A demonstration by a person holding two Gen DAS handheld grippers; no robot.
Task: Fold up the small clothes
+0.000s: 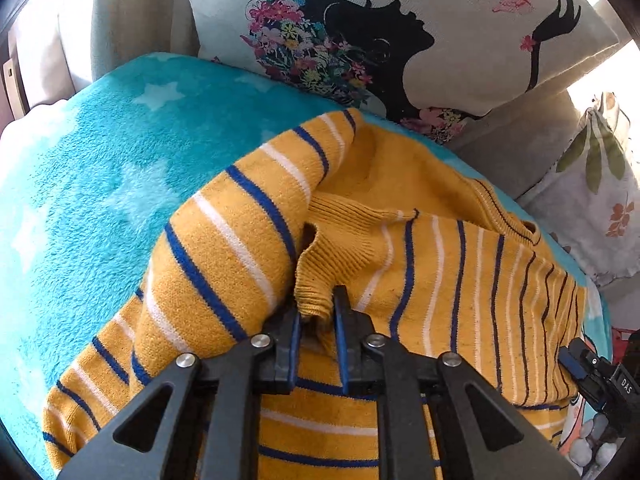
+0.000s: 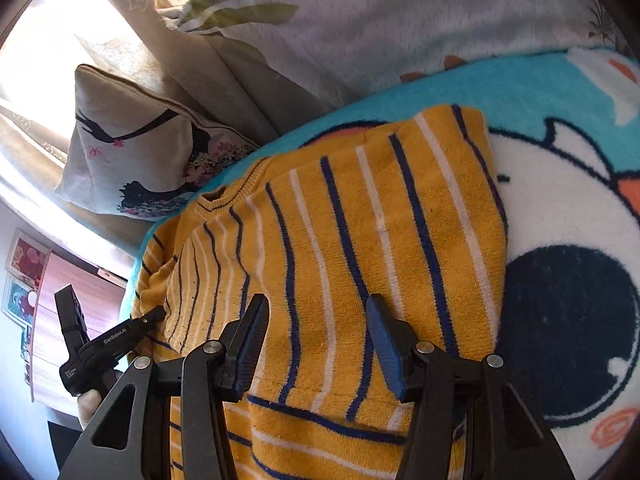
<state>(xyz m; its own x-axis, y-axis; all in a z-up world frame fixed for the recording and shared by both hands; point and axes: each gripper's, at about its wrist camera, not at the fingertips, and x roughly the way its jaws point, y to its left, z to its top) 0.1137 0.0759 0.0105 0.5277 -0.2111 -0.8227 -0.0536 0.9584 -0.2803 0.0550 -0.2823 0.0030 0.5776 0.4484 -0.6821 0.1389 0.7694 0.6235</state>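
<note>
A small yellow sweater with blue and white stripes lies on a turquoise fleece blanket. My left gripper is shut on the ribbed cuff of a sleeve folded over the sweater's body. The right gripper also shows at the right edge of the left wrist view. In the right wrist view the sweater lies flat, partly folded. My right gripper hovers over its body with jaws open and empty. The left gripper shows at the left of that view, at the sweater's edge.
A cushion printed with a woman's silhouette and flowers leans on the beige sofa back. A leaf-print cushion sits behind the blanket. The blanket carries a large cartoon print. A room with wall pictures lies beyond the sofa's edge.
</note>
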